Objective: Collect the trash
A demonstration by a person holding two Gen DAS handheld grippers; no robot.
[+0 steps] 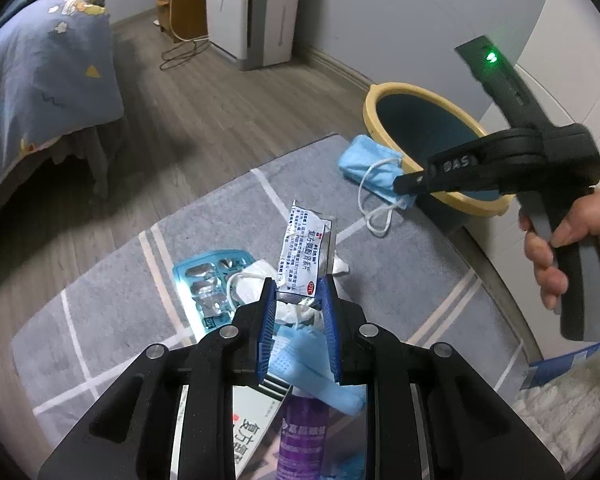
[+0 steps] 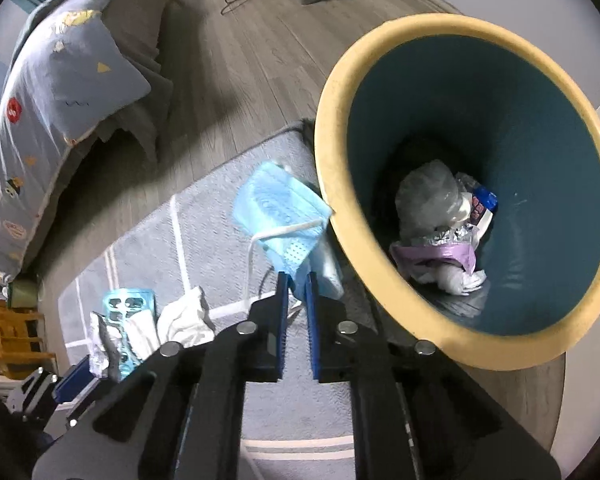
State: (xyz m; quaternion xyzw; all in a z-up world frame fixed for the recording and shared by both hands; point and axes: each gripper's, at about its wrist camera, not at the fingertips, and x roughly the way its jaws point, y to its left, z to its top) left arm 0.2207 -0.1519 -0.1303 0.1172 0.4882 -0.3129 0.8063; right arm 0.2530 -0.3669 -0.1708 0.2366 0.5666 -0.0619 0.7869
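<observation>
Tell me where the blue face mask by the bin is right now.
The blue face mask is pinched in the right gripper, against the bin's yellow rim on its left, over the grey rug.

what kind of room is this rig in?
Most likely a home bedroom: a bed with a patterned blue cover, a grey rug on wood-look flooring, and a small yellow-rimmed waste bin beside it.

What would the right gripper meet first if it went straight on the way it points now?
Apart from the blue face mask that the right gripper already pinches, probably the grey rug beside the bin; depth is unclear.
</observation>
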